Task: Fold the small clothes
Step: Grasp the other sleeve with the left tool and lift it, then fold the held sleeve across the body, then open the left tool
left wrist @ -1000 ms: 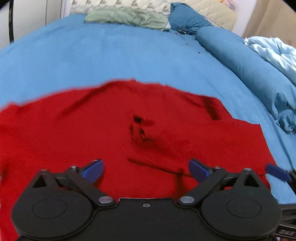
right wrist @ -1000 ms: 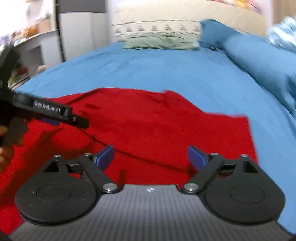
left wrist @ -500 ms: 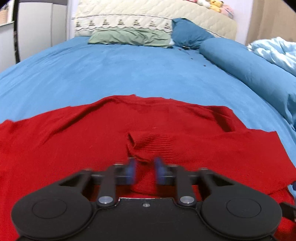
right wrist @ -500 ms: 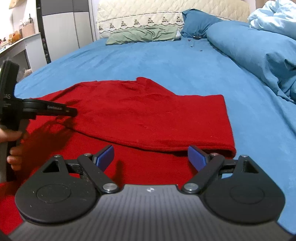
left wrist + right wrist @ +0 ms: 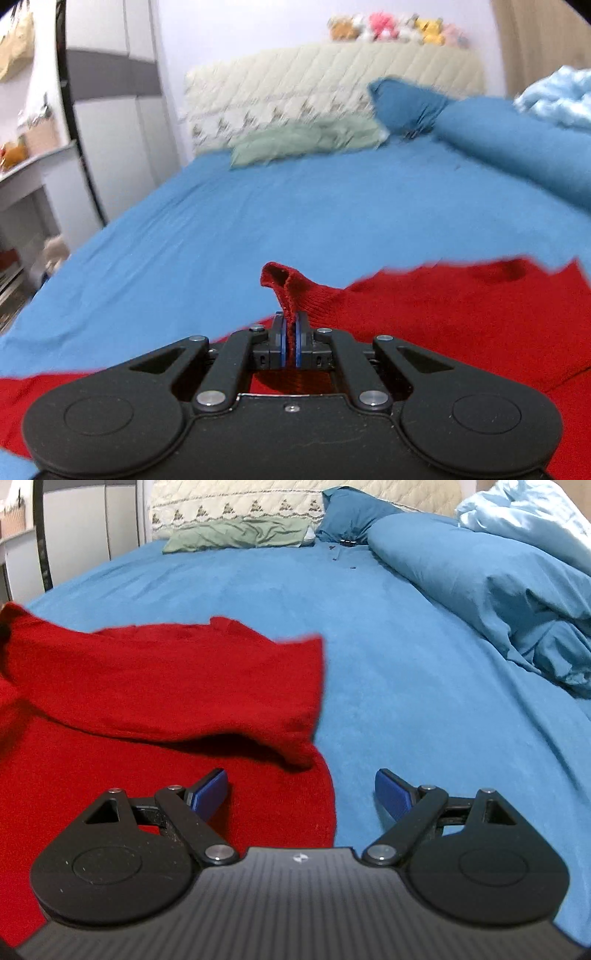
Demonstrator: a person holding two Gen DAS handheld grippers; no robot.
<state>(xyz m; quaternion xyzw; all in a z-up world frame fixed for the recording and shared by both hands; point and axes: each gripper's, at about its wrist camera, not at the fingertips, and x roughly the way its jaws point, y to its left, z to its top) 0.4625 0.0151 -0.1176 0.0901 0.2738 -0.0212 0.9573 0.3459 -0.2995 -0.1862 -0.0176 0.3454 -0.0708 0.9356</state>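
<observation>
while left tongs (image 5: 290, 341) pinch sweater (image 5: 461, 314), lifted

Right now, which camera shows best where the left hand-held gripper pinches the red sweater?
The left wrist view: the left hand-held gripper is shut on a raised fold of the red sweater, right at the frame's centre. The right wrist view shows only the sweater's lifted edge over the blue sheet, not the pinch.
</observation>
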